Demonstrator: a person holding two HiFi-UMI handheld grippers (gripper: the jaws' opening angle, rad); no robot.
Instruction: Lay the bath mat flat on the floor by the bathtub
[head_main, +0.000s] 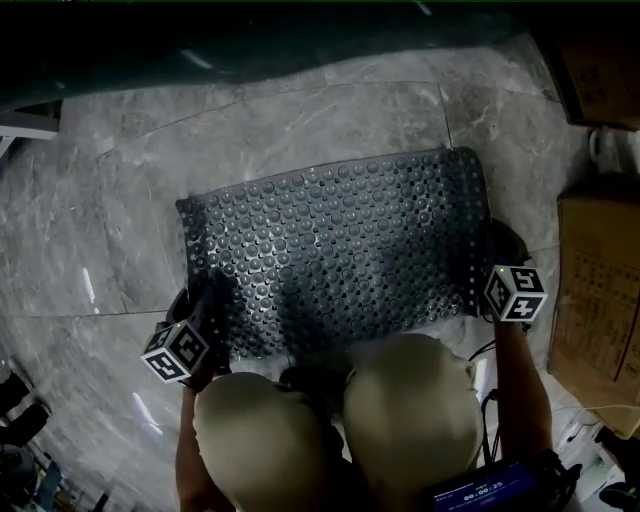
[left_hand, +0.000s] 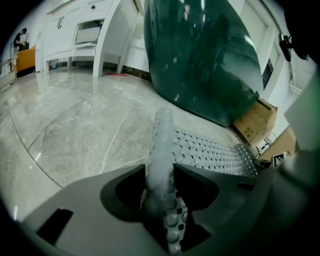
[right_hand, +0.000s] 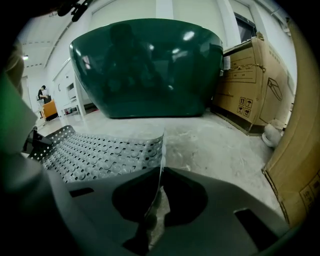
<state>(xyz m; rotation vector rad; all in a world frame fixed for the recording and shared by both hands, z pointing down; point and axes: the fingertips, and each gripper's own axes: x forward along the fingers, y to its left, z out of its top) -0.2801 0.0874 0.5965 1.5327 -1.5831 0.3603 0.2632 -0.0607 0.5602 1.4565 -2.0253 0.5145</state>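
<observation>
A grey bath mat (head_main: 335, 250) studded with round bumps is stretched out over the marble floor (head_main: 120, 220), in front of the dark green bathtub (head_main: 250, 40). My left gripper (head_main: 205, 320) is shut on the mat's near left corner, and the mat's edge (left_hand: 161, 165) stands pinched between its jaws. My right gripper (head_main: 490, 290) is shut on the near right corner, where the thin mat edge (right_hand: 159, 165) runs between the jaws. The bathtub (right_hand: 145, 70) fills the back of the right gripper view and appears as the bathtub (left_hand: 200, 60) in the left gripper view.
Cardboard boxes (head_main: 600, 290) stand along the right side, close to the mat; a carton (right_hand: 250, 85) sits beside the tub. The person's knees (head_main: 340, 430) are at the mat's near edge. White cabinets (left_hand: 80, 35) stand far off on the left.
</observation>
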